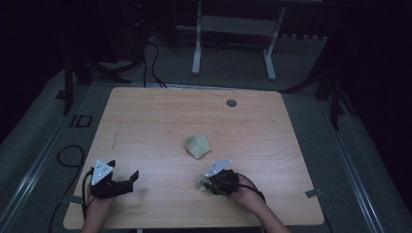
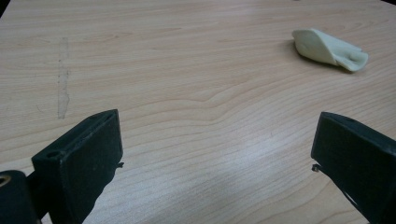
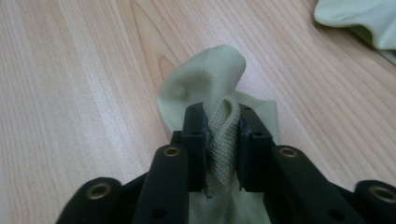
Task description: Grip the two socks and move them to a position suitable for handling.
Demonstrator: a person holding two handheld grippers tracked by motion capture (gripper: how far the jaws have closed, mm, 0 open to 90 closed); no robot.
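Two pale green socks lie on the wooden table (image 1: pixel 155 121). One sock (image 1: pixel 198 145) sits crumpled near the table's middle; it also appears far off in the left gripper view (image 2: pixel 329 49) and at the top right of the right gripper view (image 3: pixel 364 18). The other sock (image 1: pixel 205 187) (image 3: pixel 210 84) is at the front right, and my right gripper (image 1: pixel 214 184) (image 3: pixel 222 140) is shut on a fold of its ribbed fabric. My left gripper (image 1: pixel 124 180) (image 2: pixel 215 158) stands open at the front left, jaws wide apart over bare wood.
A round grommet hole (image 1: pixel 231 103) is near the table's far edge. A faint tape mark (image 2: pixel 63 77) runs along the wood on the left. A white desk frame (image 1: pixel 233 39) stands beyond the table, and cables (image 1: pixel 73 155) lie on the floor at the left.
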